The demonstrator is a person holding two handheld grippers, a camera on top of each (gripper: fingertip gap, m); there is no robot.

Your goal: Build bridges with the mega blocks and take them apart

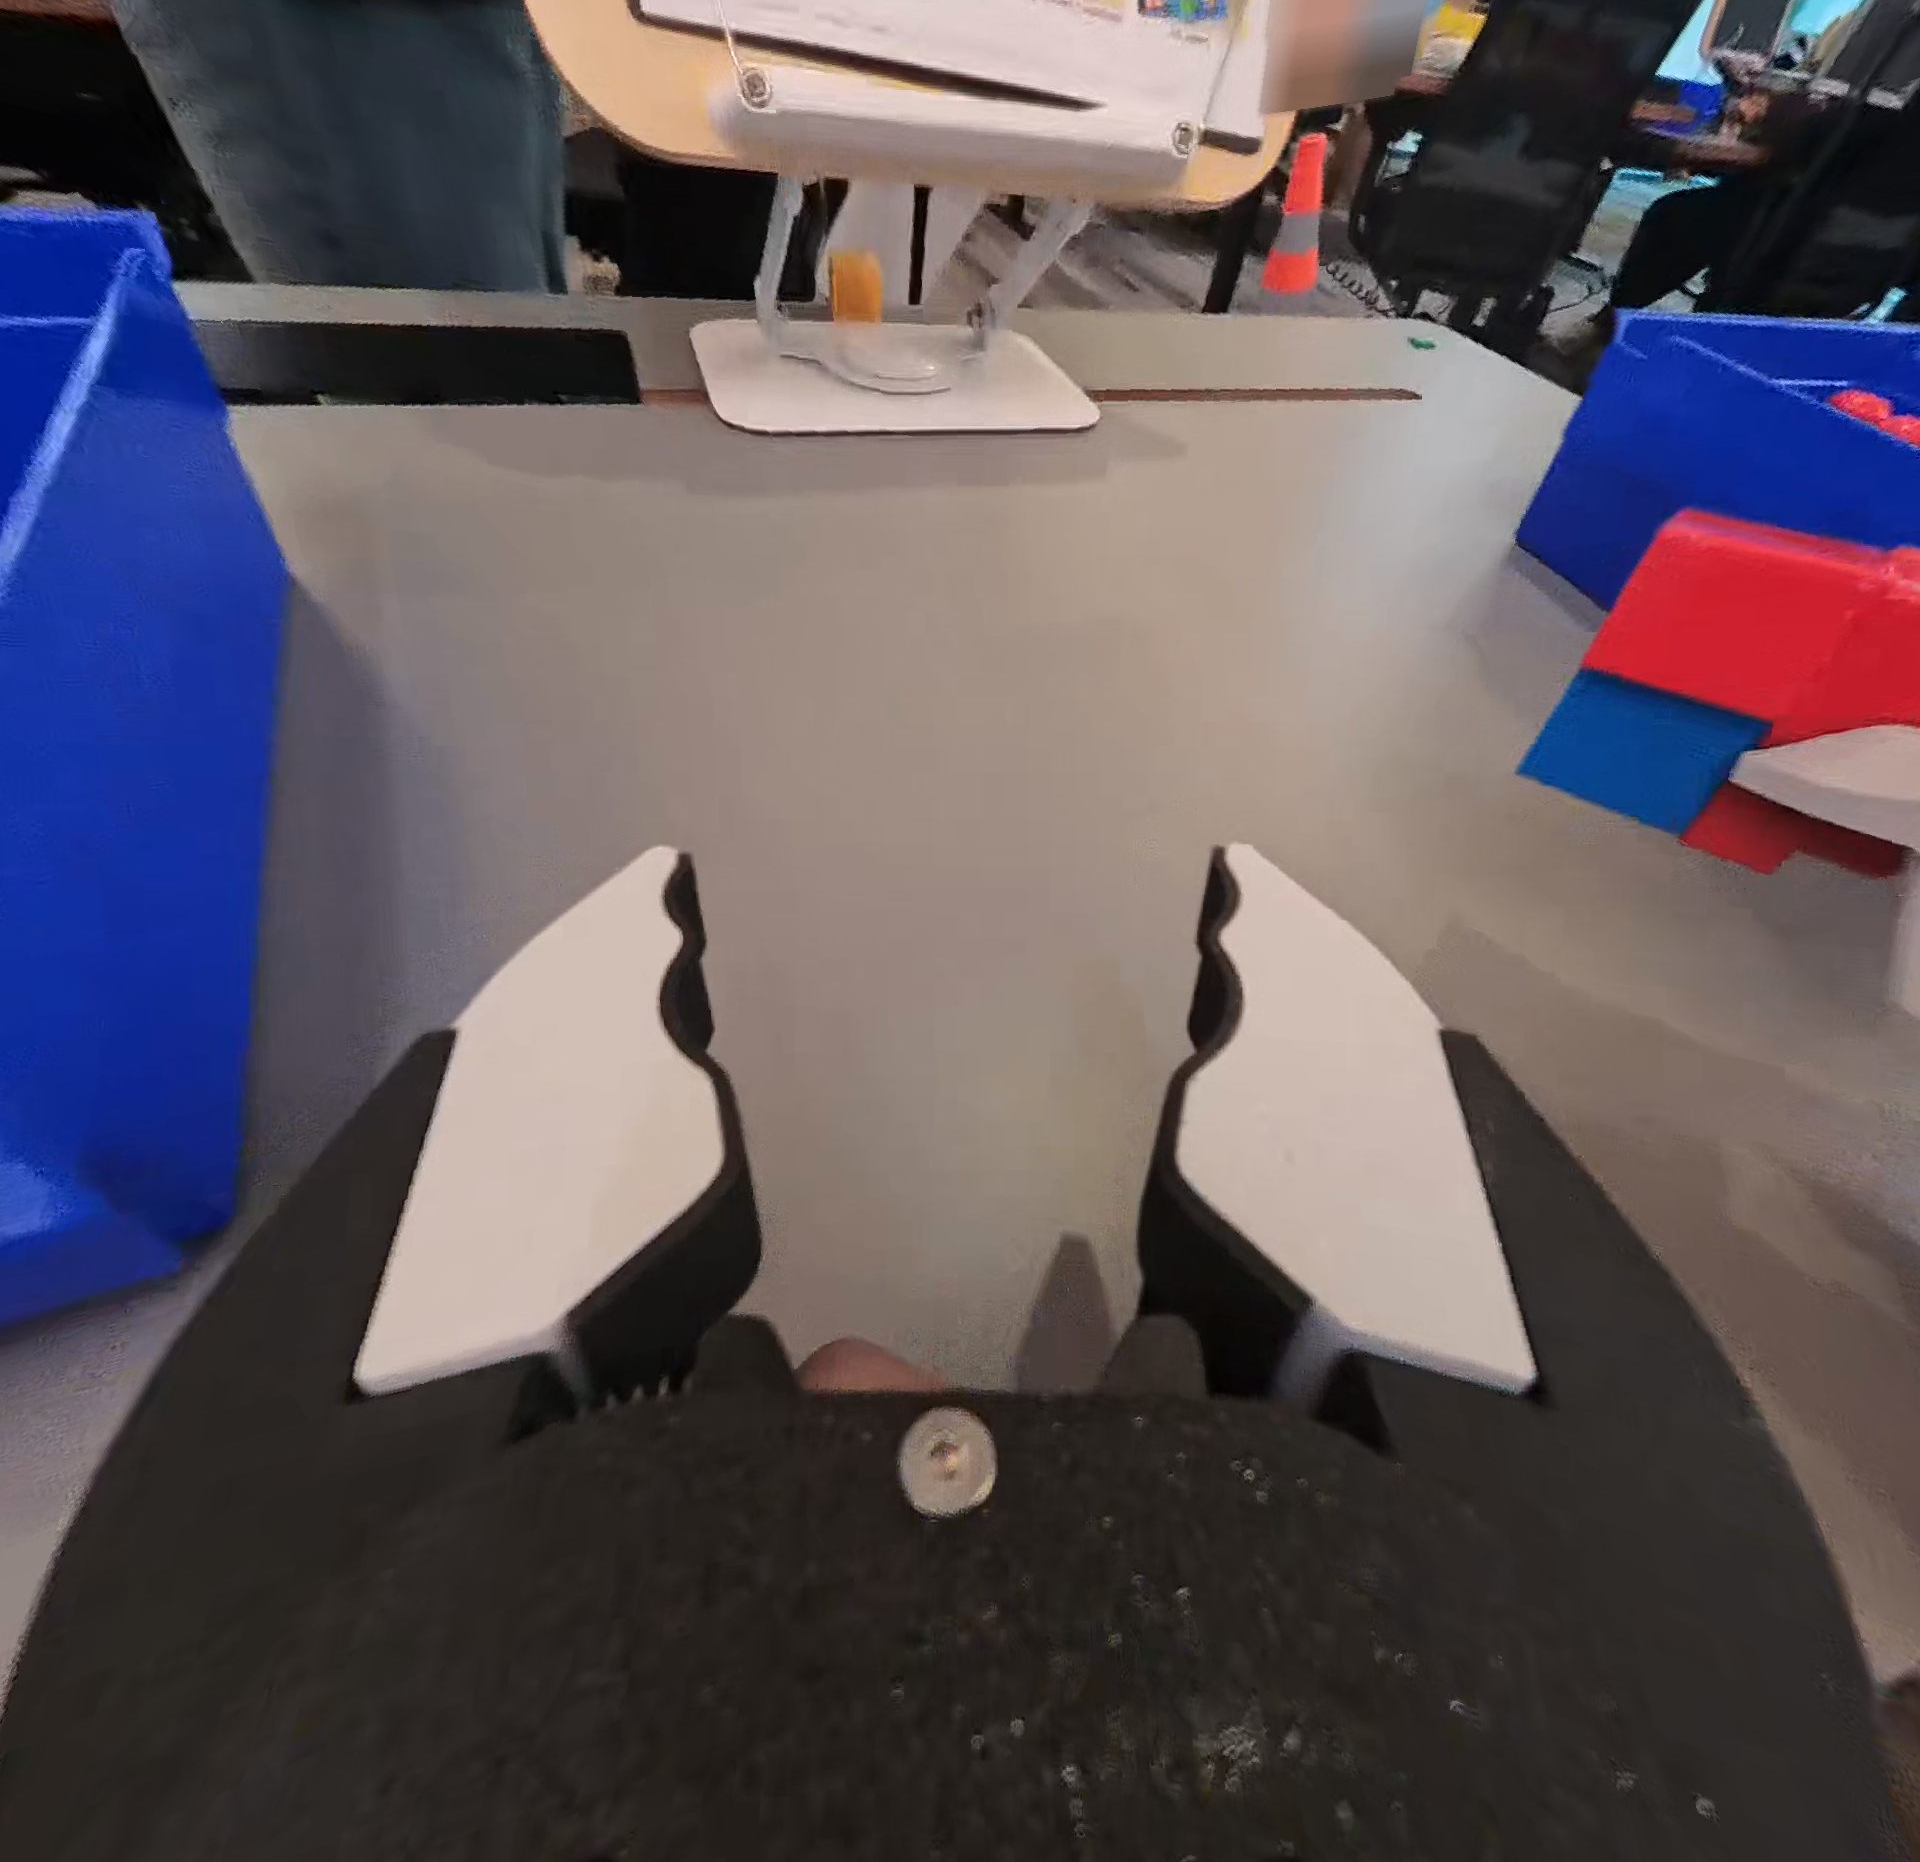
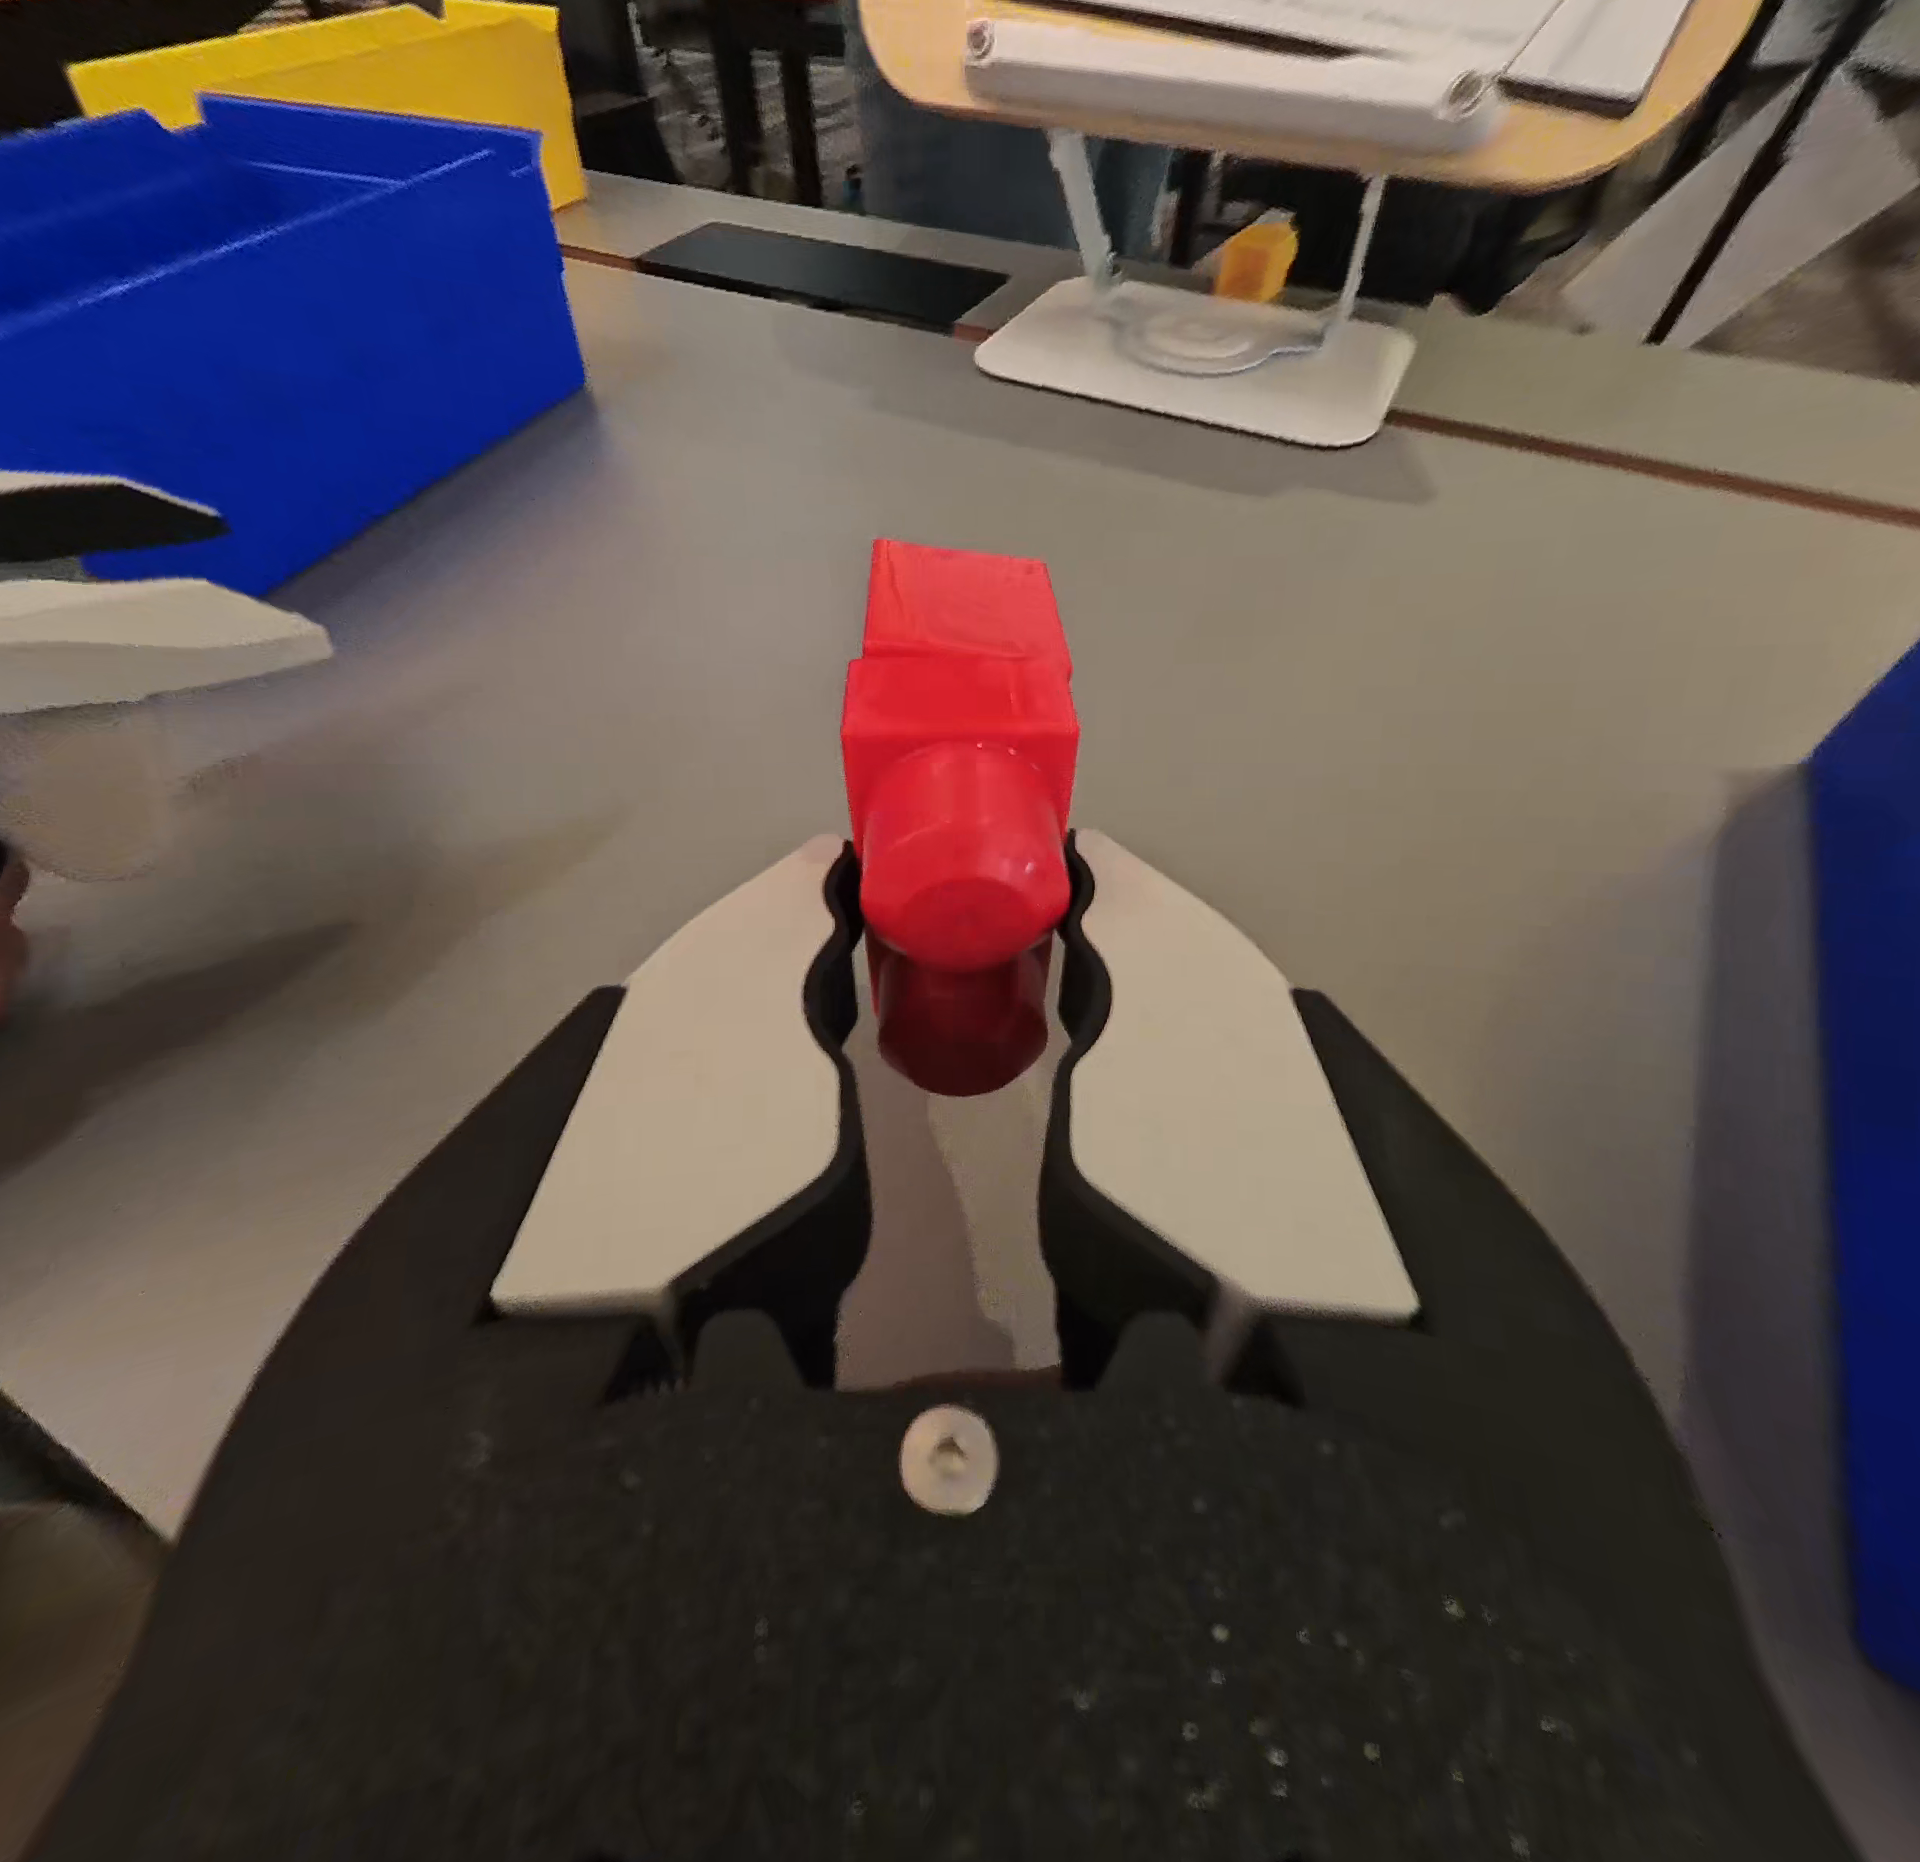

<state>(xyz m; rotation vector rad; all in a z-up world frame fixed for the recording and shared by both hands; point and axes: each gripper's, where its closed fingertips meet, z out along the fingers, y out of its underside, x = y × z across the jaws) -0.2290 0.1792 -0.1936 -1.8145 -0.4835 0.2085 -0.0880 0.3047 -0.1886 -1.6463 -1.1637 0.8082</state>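
Observation:
My right gripper (image 2: 961, 877) is shut on the studs of a red mega block stack (image 2: 961, 669) and holds it above the grey table (image 2: 1351, 669). In the left wrist view that same stack shows at the right edge as red blocks (image 1: 1745, 617) with a blue block (image 1: 1642, 747) joined to them, held by the right gripper's white finger (image 1: 1839, 778). My left gripper (image 1: 951, 877) is open and empty over bare table (image 1: 935, 617). Its fingers also show at the left edge of the right wrist view (image 2: 156, 628).
A blue bin (image 1: 114, 721) stands at the left; another blue bin (image 1: 1714, 441) with red pieces stands at the right. A document stand with a white base (image 1: 894, 378) stands at the table's far edge. A yellow bin (image 2: 416, 67) stands behind the left blue bin (image 2: 281, 326).

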